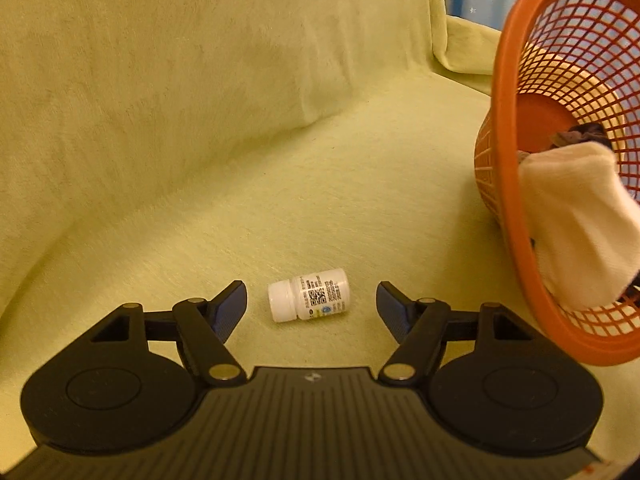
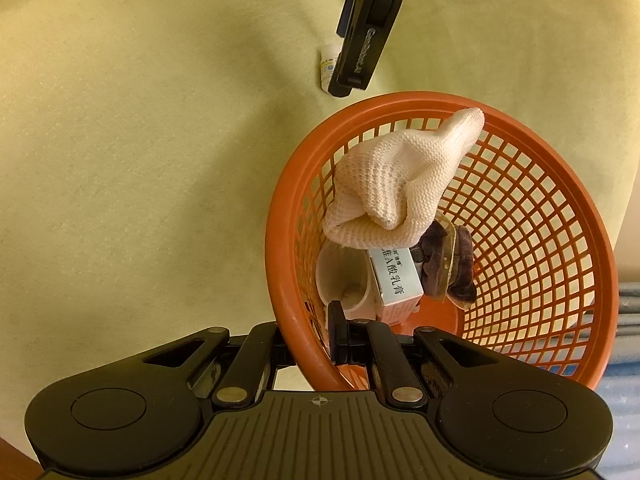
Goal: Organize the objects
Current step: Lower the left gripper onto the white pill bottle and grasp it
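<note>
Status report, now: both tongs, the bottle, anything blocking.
Left tongs open, straddling white bottle lying on the green cover. Right tongs shut on orange basket rim. Nothing blocking.

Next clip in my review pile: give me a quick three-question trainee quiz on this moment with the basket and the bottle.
1. True or false: the small white bottle stands upright on the yellow-green cover.
2. Which gripper clamps the rim of the orange basket?
A. left gripper
B. right gripper
C. neither
3. Fill in: the topmost item in the basket is a cream knitted ____.

Key
1. False: it lies on its side, between the open left jaws, untouched.
2. B: the right jaws are shut on the rim.
3. Glove, draped above the white box and the white cup.
</note>
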